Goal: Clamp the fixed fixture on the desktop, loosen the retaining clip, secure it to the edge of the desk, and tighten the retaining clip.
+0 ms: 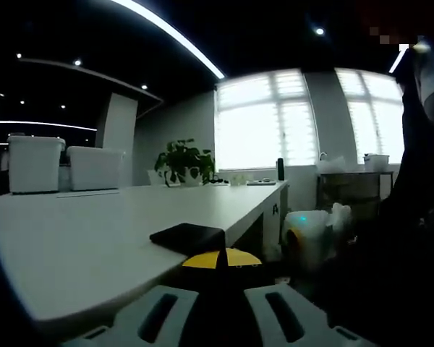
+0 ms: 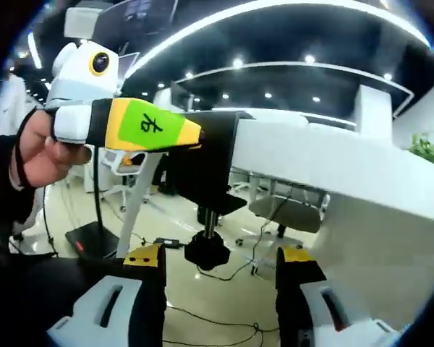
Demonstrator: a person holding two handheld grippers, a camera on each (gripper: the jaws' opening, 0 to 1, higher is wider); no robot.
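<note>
Seen from the right gripper view, a black clamp (image 2: 206, 170) sits on the edge of a white desk (image 2: 325, 155), its upper plate lying over the desktop and its body hanging down below the edge. A threaded rod runs down from it to a round black knob (image 2: 205, 253) at the bottom. The right gripper (image 2: 220, 264) has its two jaws spread wide apart, one on each side of the knob and not touching it, so it grips nothing. The left gripper (image 2: 192, 136), with a yellow body and a green label, reaches in from the left, held in a person's hand (image 2: 43, 148); its tip meets the top of the clamp, but how far its jaws are parted cannot be told. In the left gripper view, the clamp's flat black plate (image 1: 188, 237) rests on the near edge of the desk, just above the yellow jaw tips (image 1: 221, 259). A leafy potted plant (image 1: 184, 160) stands at the far end of the desk before bright windows (image 1: 304, 116). Two white boxes (image 1: 61, 165) stand on the left.
</note>
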